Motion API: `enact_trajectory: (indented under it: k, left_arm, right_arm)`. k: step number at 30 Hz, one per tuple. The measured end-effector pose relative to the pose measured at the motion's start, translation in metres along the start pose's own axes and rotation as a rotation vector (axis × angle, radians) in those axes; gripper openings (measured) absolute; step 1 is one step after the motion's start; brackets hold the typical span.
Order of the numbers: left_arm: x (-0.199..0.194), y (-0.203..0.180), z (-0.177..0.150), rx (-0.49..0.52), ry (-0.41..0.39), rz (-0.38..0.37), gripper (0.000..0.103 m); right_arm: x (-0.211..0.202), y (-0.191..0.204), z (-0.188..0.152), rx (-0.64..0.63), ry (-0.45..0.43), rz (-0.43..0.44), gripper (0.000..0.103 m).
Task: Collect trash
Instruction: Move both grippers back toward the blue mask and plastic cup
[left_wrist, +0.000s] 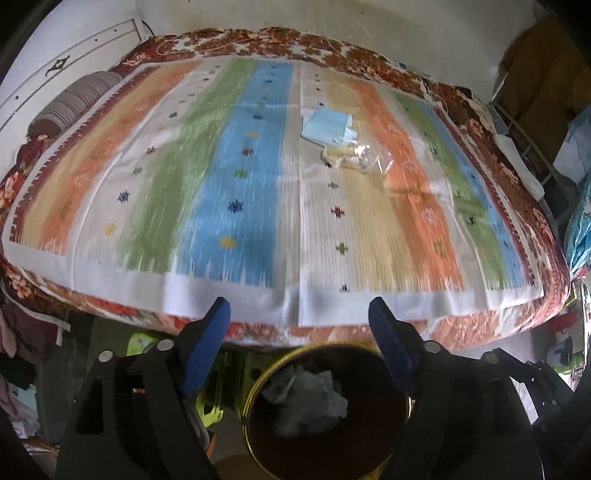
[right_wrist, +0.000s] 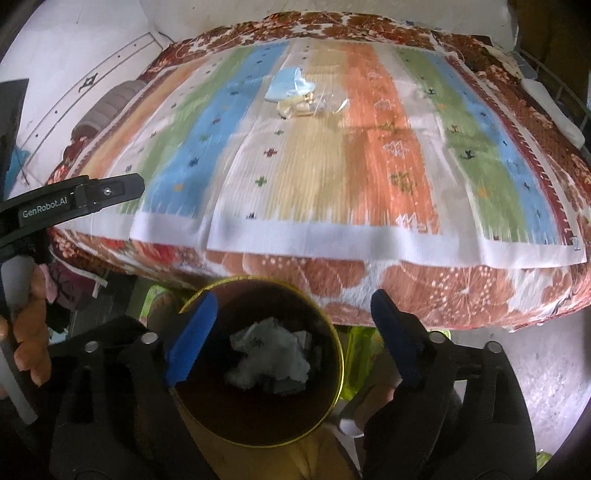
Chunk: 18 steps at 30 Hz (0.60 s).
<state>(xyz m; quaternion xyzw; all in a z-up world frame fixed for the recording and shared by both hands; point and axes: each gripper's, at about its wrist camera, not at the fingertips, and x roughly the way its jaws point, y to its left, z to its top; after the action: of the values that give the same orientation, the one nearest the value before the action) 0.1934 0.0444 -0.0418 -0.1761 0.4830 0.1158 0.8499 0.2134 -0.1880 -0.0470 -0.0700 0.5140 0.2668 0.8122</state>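
A round dark bin with a gold rim (left_wrist: 246, 413) (right_wrist: 341, 369) stands on the floor below the bed's near edge, with crumpled white paper (left_wrist: 306, 402) (right_wrist: 266, 354) inside. My left gripper (left_wrist: 300, 310) hangs open above the bin, nothing between its blue pads. My right gripper (right_wrist: 291, 304) is open over the same bin, also empty. On the striped cover lie a pale blue mask (left_wrist: 327, 125) (right_wrist: 288, 86), a small yellowish scrap (left_wrist: 340, 153) (right_wrist: 299, 107) and a clear plastic wrapper (left_wrist: 380, 157) (right_wrist: 334, 101), far from both grippers.
The bed with its striped cover (left_wrist: 240, 184) (right_wrist: 332, 166) fills both views. A grey striped bolster (left_wrist: 74, 99) lies at its left. The left gripper's black body (right_wrist: 74, 201) and a hand (right_wrist: 31, 332) show at the right wrist view's left. Clutter lines the bed's right side (left_wrist: 535, 122).
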Motion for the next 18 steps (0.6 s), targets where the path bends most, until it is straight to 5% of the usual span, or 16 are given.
enact_trajectory:
  k: [18]
  left_arm:
    - [0.030, 0.015, 0.045, 0.005, -0.058, 0.002, 0.096]
  right_arm:
    - [0.016, -0.001, 0.057, -0.044, -0.092, -0.040, 0.094]
